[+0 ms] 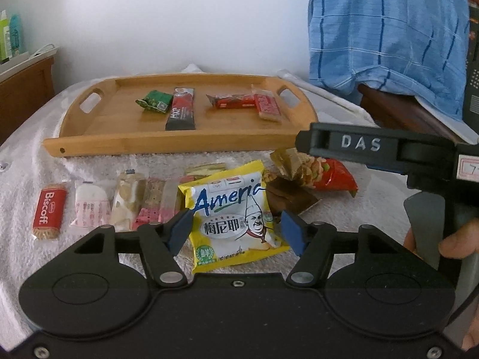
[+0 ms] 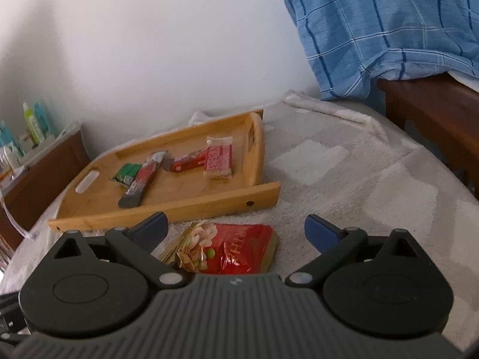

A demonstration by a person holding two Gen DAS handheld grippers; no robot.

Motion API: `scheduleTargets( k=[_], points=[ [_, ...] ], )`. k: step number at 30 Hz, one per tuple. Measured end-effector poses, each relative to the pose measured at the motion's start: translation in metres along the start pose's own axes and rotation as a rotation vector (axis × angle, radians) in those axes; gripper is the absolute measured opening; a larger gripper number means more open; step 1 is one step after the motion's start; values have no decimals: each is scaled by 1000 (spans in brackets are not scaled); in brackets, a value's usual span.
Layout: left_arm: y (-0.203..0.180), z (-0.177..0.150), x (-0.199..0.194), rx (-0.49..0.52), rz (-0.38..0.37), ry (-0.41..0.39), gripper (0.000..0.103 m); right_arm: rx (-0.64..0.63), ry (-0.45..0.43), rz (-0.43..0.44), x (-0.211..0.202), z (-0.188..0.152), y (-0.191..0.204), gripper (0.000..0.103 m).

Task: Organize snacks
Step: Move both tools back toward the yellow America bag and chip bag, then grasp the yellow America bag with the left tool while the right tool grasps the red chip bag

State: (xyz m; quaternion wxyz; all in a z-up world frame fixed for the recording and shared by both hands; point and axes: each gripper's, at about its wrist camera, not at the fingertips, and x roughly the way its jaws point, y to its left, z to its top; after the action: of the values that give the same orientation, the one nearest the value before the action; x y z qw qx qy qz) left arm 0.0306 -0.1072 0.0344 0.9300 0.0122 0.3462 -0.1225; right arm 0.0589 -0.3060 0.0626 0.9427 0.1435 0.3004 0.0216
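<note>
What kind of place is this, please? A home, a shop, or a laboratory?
Most likely a room in a home. Snacks lie on a fluffy white towel beside a wooden tray, a blue checked cloth hangs over dark wooden furniture, and toiletry tubes stand on a shelf.

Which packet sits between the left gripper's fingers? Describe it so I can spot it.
Start at the wooden tray, then come forward onto the white towel. Between the left gripper fingers lies the yellow packet, the only yellow one, printed with a cartoon chef.

One wooden tray (image 1: pixel 125 145), four snack packets (image 1: pixel 179 108) in it, two tongs (image 1: pixel 236 230)
</note>
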Motion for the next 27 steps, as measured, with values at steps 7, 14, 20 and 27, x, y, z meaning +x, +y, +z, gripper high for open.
scheduleTargets(
  k=[7, 14, 20, 27],
  points=[
    [1, -4, 3, -22, 20, 3, 63, -56, 40, -24, 11, -3, 10, 100],
    [4, -8, 10, -56, 15, 36, 58, -33, 67, -20, 21, -2, 8, 95],
    [8, -4, 2, -97, -6, 70, 49, -67, 67, 0, 26, -3, 11, 80],
    [18, 8, -36, -78, 7, 56, 49, -101, 21, -20, 15, -2, 10, 78]
  ],
)
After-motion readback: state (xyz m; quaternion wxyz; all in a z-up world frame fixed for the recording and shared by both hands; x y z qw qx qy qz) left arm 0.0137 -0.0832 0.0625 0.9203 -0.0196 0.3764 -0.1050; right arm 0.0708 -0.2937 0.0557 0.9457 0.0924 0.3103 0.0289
